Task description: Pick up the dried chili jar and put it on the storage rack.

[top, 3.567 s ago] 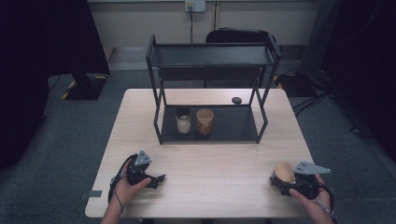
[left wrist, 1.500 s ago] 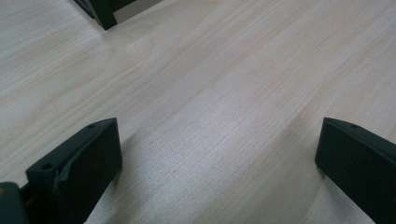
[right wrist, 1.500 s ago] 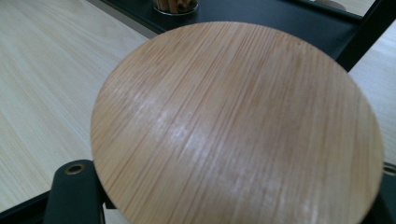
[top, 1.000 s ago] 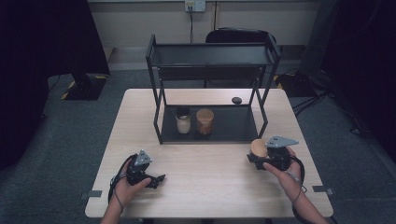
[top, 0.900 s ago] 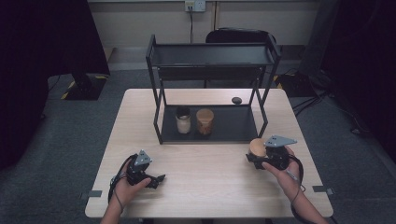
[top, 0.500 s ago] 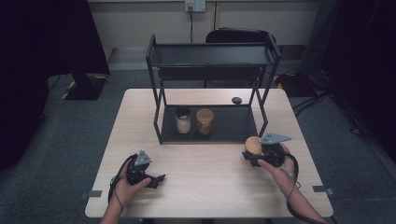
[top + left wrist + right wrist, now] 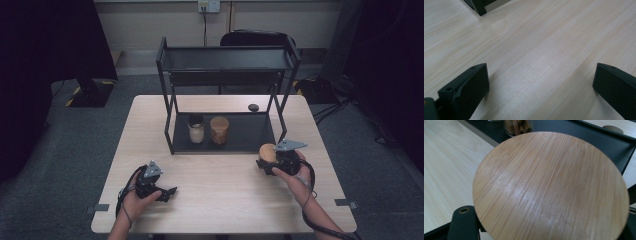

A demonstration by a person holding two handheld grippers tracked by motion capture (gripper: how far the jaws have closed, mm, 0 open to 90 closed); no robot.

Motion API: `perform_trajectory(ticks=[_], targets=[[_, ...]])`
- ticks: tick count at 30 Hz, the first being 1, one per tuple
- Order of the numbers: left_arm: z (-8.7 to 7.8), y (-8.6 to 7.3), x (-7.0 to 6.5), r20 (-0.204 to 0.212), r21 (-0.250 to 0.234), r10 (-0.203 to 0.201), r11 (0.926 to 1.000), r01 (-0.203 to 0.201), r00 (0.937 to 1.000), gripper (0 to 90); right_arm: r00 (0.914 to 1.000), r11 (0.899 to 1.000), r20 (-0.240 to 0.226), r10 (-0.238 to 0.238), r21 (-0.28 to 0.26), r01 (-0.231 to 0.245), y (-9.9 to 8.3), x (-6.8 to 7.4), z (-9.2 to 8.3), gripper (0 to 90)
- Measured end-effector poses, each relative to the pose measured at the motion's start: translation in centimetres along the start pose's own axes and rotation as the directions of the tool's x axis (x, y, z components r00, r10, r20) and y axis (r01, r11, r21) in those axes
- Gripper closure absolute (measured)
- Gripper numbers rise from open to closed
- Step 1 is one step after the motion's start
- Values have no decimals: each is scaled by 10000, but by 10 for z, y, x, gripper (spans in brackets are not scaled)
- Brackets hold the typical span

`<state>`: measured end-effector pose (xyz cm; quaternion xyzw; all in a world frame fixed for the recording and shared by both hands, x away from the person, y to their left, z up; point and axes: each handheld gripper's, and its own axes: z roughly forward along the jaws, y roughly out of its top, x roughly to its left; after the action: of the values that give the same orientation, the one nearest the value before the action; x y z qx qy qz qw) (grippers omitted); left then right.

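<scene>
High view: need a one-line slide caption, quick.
Right gripper holds a wooden-lidded jar at the rack's front edge; two jars sit on its bottom shelf.

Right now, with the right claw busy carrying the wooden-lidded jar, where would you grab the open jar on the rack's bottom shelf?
Probably around the side wall of the open jar, coming in level from the rack's open front. It stands upright, and the top shelf overhead blocks a drop from above.
</scene>
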<state>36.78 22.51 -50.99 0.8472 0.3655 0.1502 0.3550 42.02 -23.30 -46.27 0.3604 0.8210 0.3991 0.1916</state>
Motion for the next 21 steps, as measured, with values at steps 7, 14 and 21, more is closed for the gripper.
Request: perform_trajectory(ticks=[7,14,21], targets=[[0,0,0,-1,-2,-2,10000,2,10000,1,10000,10000,28,-17,-27,17,7,-1,4,257],[0,0,0,-1,0,-3,10000,3,10000,1,10000,10000,11,-63,-11,63,12,-1,9,257],[0,0,0,0,0,1,10000,-1,10000,1,10000,9999,5,-96,94,96,15,-2,14,257]])
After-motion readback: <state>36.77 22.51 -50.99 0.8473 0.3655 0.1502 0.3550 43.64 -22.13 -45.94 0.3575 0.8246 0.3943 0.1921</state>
